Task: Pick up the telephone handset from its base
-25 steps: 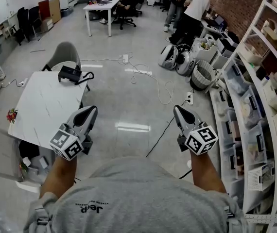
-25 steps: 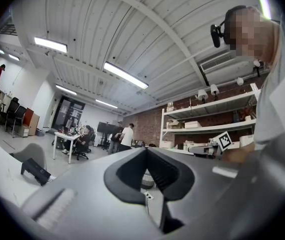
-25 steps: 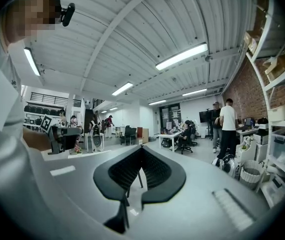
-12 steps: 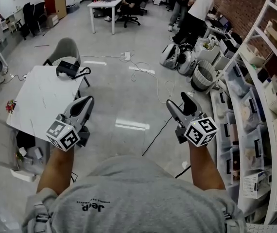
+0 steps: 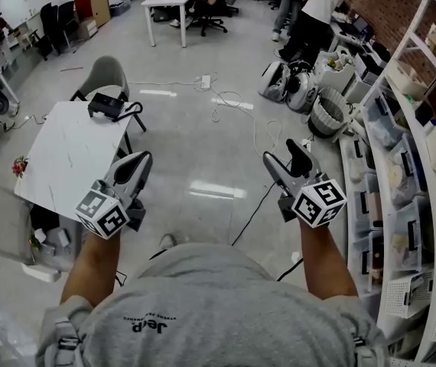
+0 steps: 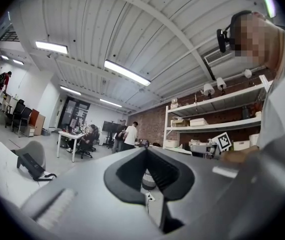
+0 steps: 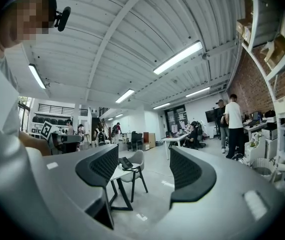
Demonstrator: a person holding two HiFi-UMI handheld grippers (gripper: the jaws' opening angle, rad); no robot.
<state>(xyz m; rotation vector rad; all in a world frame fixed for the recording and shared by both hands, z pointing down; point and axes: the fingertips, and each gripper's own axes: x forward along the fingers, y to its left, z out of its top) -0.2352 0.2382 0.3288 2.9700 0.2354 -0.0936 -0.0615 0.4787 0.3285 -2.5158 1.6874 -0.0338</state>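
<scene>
Where white table (image 5: 61, 163) ends, boxy black telephone (image 5: 106, 105), looping cord (image 5: 135, 113)

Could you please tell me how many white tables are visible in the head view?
2. The near table stands at the left, bearing the telephone at its far end; the far table stands at the back of the room. Others may be hidden.

A grey short-sleeved T-shirt (image 5: 210, 312) with dark chest print is worn. The left tongs (image 5: 143, 159) and right tongs (image 5: 281, 153) are moulded in grey, lined with black ribbed pads, and each is fitted with a cube (image 5: 102, 215) of black-and-white square markers.
</scene>
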